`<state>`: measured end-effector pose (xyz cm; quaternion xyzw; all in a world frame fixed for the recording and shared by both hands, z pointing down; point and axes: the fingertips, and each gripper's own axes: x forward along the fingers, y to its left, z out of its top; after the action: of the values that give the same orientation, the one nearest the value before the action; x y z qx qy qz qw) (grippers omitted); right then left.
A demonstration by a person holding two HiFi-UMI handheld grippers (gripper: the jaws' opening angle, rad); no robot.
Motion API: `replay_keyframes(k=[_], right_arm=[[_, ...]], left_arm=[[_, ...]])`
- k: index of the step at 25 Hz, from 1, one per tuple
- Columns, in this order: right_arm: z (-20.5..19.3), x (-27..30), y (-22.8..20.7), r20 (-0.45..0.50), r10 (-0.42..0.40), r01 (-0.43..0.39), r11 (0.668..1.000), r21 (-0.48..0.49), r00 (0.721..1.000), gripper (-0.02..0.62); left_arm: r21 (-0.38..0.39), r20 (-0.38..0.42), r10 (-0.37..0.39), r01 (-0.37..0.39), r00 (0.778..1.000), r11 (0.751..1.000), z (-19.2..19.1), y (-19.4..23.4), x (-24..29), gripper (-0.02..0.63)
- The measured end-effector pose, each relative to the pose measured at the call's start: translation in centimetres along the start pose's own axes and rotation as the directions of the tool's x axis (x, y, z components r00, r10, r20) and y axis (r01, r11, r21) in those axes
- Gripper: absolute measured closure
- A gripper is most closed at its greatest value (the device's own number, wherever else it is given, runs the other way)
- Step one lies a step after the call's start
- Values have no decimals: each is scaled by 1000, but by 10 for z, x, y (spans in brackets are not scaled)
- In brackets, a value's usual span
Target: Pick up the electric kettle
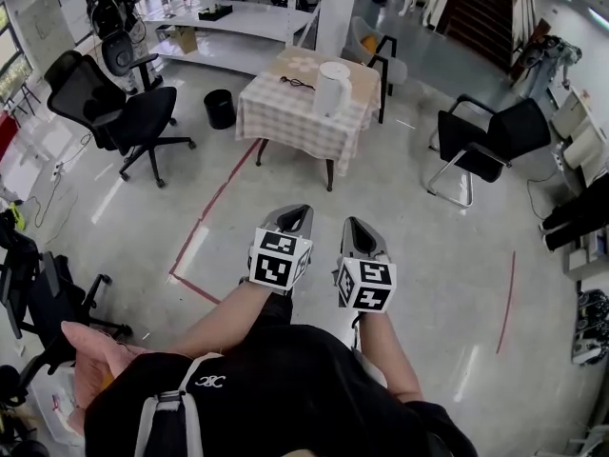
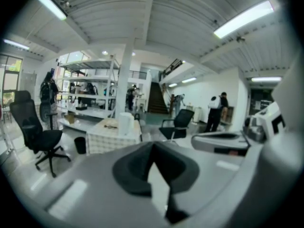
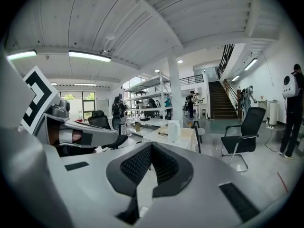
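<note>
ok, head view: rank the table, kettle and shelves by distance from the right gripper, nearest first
1. Table: straight ahead of the right gripper, with the front edge of its checked cloth closest.
2. Kettle: stands on the table, towards its far right side.
3. Shelves: behind the table, up and to the left.

Black top (image 1: 295,388), grey straps (image 1: 155,419) (white logo (image 1: 210,381)); grey left gripper (image 1: 295,213) and right gripper (image 1: 355,225) bear black-and-white cubes (image 1: 279,258)

A workshop hall: office chairs (image 1: 124,112), white shelving (image 1: 238,17), a staircase (image 1: 485,3), red floor tape (image 1: 214,203).
</note>
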<state>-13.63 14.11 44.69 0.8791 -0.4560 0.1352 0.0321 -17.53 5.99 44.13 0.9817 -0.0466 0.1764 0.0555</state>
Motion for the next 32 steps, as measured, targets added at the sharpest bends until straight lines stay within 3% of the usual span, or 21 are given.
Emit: replay_keyframes(k=[13,21,32], right_arm=[[51,172,-78,-17,-68,68,997,-21,998,597],[97,290,-116,-11,-74,74,997,-2,997,597],[109,373,-146,-25,-65,65,998,23,998,595]], left_arm=[[3,13,-58,58,998,998,77,86,171,606],[11,6,-38,38,999,999,128,159,262,606],[-4,-36,-39,38,999,999,141,204,331,606]])
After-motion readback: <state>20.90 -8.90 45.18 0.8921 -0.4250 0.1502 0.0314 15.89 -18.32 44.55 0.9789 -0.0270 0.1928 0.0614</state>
